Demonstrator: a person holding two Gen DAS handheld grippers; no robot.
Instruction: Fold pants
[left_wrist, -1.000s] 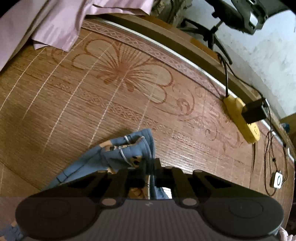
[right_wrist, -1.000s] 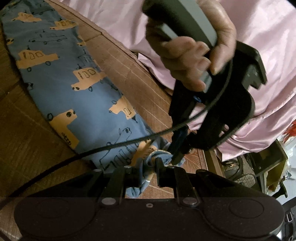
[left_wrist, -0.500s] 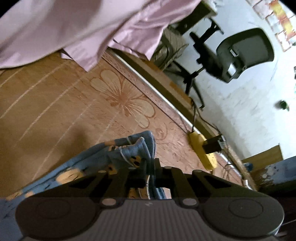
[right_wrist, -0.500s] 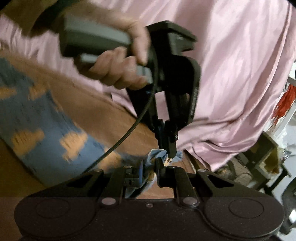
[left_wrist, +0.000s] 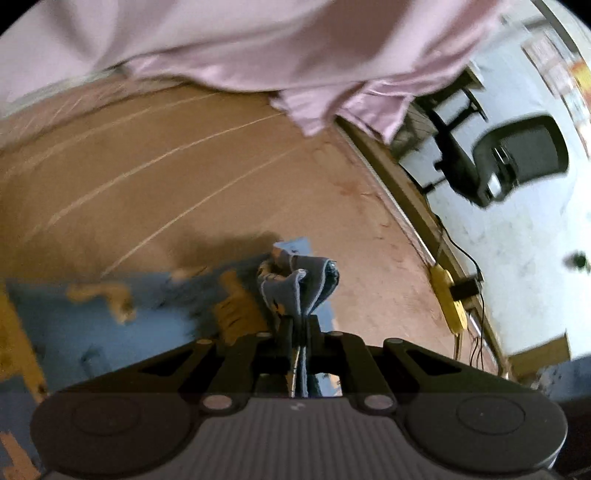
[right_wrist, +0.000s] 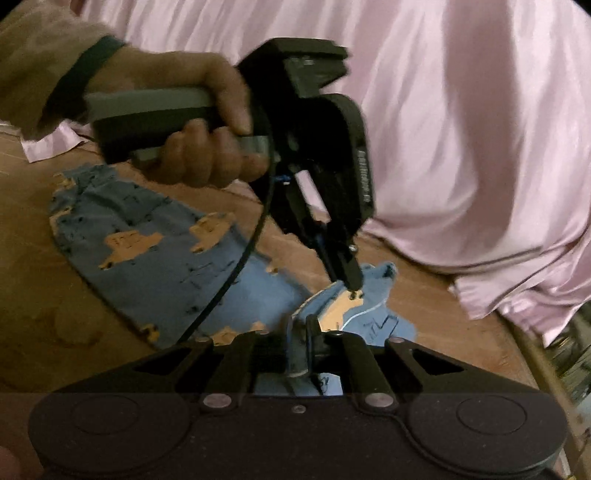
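The pants (right_wrist: 155, 254) are blue with orange car prints and lie partly on a brown woven mat (right_wrist: 44, 325). My right gripper (right_wrist: 300, 334) is shut on a bunched hem of the pants, lifted off the mat. My left gripper (right_wrist: 351, 284) appears in the right wrist view, held by a hand (right_wrist: 199, 147), and pinches the same raised end a little farther out. In the left wrist view the left gripper (left_wrist: 300, 325) is shut on a grey-blue fold of the pants (left_wrist: 295, 288), with the blue cloth trailing to the left.
A pink satin sheet (right_wrist: 461, 129) is heaped along the far side of the mat (left_wrist: 184, 177). The bed's wooden edge (left_wrist: 402, 192) runs on the right, with a yellow power strip (left_wrist: 448, 295) and cables on it. An office chair (left_wrist: 517, 155) stands beyond, by the white wall.
Both grippers have lifted the pinched end of the pants and swung it over the mat. The views have tilted up toward the pink sheet and the room.
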